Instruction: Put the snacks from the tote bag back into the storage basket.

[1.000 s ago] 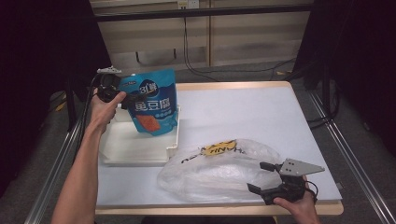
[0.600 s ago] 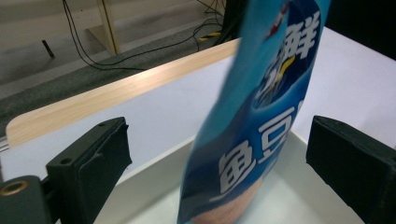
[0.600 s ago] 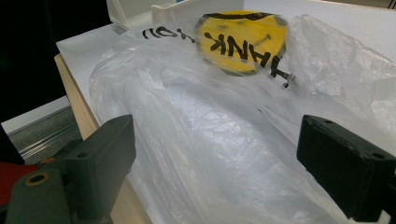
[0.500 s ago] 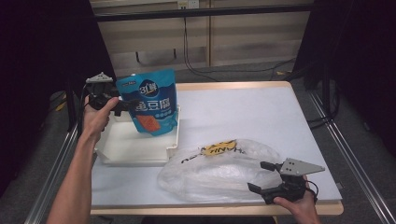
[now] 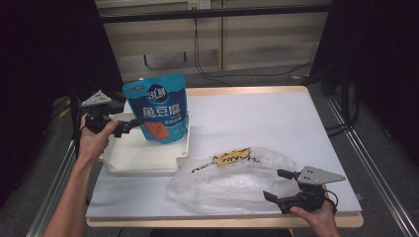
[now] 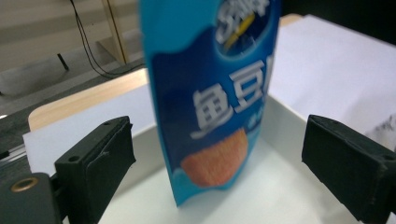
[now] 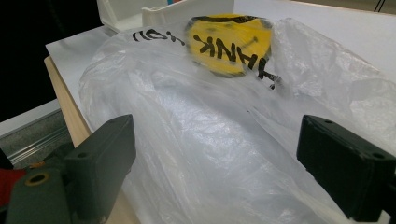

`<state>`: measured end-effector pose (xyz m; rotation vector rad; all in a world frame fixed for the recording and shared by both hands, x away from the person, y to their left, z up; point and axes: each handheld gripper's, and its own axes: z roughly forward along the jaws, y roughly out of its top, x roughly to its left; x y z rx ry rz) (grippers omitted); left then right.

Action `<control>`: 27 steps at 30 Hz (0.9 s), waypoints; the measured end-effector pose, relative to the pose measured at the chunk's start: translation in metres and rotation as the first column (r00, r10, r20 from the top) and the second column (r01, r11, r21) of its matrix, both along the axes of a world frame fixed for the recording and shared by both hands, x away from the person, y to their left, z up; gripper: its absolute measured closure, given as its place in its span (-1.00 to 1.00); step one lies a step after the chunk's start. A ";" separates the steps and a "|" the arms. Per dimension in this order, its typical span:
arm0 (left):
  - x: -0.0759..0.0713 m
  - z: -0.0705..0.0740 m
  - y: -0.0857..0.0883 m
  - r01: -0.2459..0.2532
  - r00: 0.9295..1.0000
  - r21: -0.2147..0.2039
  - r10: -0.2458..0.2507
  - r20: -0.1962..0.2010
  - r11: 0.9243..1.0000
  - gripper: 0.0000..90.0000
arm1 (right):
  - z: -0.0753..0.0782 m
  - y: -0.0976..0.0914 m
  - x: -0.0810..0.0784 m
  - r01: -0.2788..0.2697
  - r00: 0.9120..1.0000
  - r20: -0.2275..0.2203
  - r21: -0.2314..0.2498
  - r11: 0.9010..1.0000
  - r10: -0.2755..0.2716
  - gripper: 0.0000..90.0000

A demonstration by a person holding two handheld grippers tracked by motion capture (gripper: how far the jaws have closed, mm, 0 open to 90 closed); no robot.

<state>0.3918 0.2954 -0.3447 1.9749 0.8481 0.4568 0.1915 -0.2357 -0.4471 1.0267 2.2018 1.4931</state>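
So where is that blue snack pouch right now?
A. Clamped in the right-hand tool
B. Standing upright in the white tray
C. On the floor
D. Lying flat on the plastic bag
B: the blue snack pouch stands upright in the white tray, and the left gripper has its fingers open, apart from the pouch.

The blue stand-up snack pouch [image 5: 160, 111] is made of glossy printed plastic film. The white rectangular tray [image 5: 143, 157] is formed of smooth, matt plastic. The translucent thin plastic bag [image 5: 232, 182] is crinkled and faintly shiny, with a yellow and black print. The pale tabletop [image 5: 257, 118] is finished matt and edged in light wood. Black matt pads [image 6: 100, 161] are fitted to the jaws.
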 end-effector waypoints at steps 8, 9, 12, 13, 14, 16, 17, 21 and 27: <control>-0.032 -0.003 -0.011 0.026 0.998 -0.003 -0.026 0.065 1.000 -0.77 | 0.001 -0.002 -0.001 0.012 1.000 0.010 0.001 1.000 -0.012 -0.74; -0.036 -0.003 -0.012 0.033 0.997 -0.012 -0.032 0.065 0.999 -0.77 | 0.001 -0.002 0.000 0.013 1.000 0.011 0.001 1.000 -0.013 -0.74; -0.046 -0.007 -0.014 0.051 0.997 -0.017 -0.050 0.057 0.999 -0.78 | 0.002 -0.002 -0.001 0.016 1.000 0.013 0.007 1.000 -0.016 -0.74; -0.050 -0.007 -0.014 0.055 0.997 -0.021 -0.053 0.054 0.998 -0.79 | 0.002 -0.003 -0.001 0.015 1.000 0.013 0.007 1.000 -0.016 -0.74; -0.053 -0.009 -0.014 0.058 0.997 -0.024 -0.057 0.055 0.998 -0.80 | 0.002 -0.003 -0.001 0.016 1.000 0.014 0.007 1.000 -0.017 -0.74; -0.061 -0.011 -0.014 0.058 0.997 -0.026 -0.056 0.053 0.998 -0.83 | 0.002 -0.003 0.000 0.018 1.000 0.017 0.005 1.000 -0.019 -0.74; -0.065 -0.014 -0.013 0.050 0.998 -0.032 -0.049 0.049 0.998 -0.83 | 0.002 -0.003 0.000 0.020 1.000 0.019 0.007 1.000 -0.020 -0.74; -0.077 -0.023 -0.011 0.024 0.999 -0.034 -0.022 0.045 0.999 -0.86 | 0.002 -0.004 0.000 0.020 1.000 0.019 0.007 1.000 -0.020 -0.74; -0.098 -0.035 -0.010 -0.001 0.998 -0.007 0.002 0.065 1.000 -0.86 | 0.002 -0.004 0.000 0.026 0.999 0.023 0.010 1.000 -0.026 -0.74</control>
